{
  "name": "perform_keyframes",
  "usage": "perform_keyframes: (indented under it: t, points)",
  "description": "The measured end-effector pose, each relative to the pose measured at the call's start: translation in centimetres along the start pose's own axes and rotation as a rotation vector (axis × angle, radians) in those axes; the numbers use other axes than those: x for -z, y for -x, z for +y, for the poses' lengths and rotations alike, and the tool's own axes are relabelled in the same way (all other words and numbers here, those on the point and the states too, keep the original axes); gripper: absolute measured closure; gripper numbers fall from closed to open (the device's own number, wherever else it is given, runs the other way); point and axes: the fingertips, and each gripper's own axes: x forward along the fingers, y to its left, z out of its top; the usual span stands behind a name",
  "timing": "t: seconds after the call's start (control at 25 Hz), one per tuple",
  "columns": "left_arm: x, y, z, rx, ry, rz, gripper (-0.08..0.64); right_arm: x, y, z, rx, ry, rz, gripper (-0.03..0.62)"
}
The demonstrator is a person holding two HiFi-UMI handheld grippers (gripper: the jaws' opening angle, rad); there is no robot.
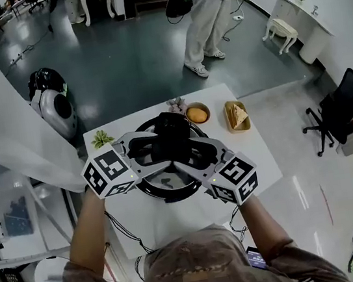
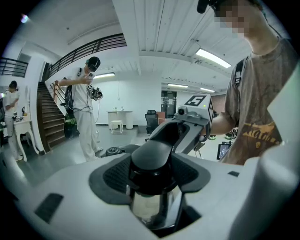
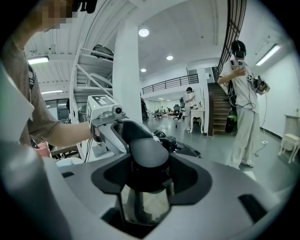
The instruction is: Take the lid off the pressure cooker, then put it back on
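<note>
at left, left gripper [image 1: 156, 148] clenched on the black lid handle [image 1: 172, 131]; at centre, that handle above the pressure cooker [image 1: 165, 196] on the white table [image 1: 258, 158], lifted clear or seated impossible to tell; at right, right gripper [image 1: 190, 153] clamped on the same handle from the opposite side; likely risk: uneven pull from the two sides, tilting it, slipping it off the pads, dropping it onto the pot rim
</note>
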Motion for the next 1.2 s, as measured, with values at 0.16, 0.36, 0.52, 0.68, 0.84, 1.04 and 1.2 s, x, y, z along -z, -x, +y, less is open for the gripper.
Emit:
perform_keyframes:
  t: [0.16, 0.36, 0.52, 0.68, 0.84, 1.04, 1.2]
  points:
    - [0.4, -0.3, 0.2, 0.006, 0.004, 0.000, 0.288, 0.5, -0.3, -0.2, 0.014, 0.014, 0.019, 0.336]
    - [1.3, -0.3, 1.1, 0.018, 0.033, -0.001, 0.288, 0.7, -1.3, -0.6, 0.019, -0.019, 0.022, 0.336]
    - [1.9, -0.5, 1.2, 0.025, 0.038, 0.011, 0.288, 1.3, -1.7, -0.6, 0.019, -0.032, 0.031, 0.336]
    - [2.2, -0.9, 1.2, 0.029, 0.040, 0.017, 0.288, 1.7, -1.7, -0.8, 0.015, -0.022, 0.035, 0.336]
    - [2.3, -0.8, 1.3, 0.039, 0.040, -0.002, 0.288, 1.7, -1.8, -0.8, 0.011, -0.020, 0.028, 0.336]
    - [2.4, -0.7, 1.3, 0.038, 0.034, -0.022, 0.288, 1.8, -2.0, -0.7, -0.004, -0.019, 0.030, 0.336]
    - [2.4, -0.9, 1.2, 0.011, 0.043, -0.020, 0.287, 1.9, -1.8, -0.8, -0.024, -0.017, 0.030, 0.337]
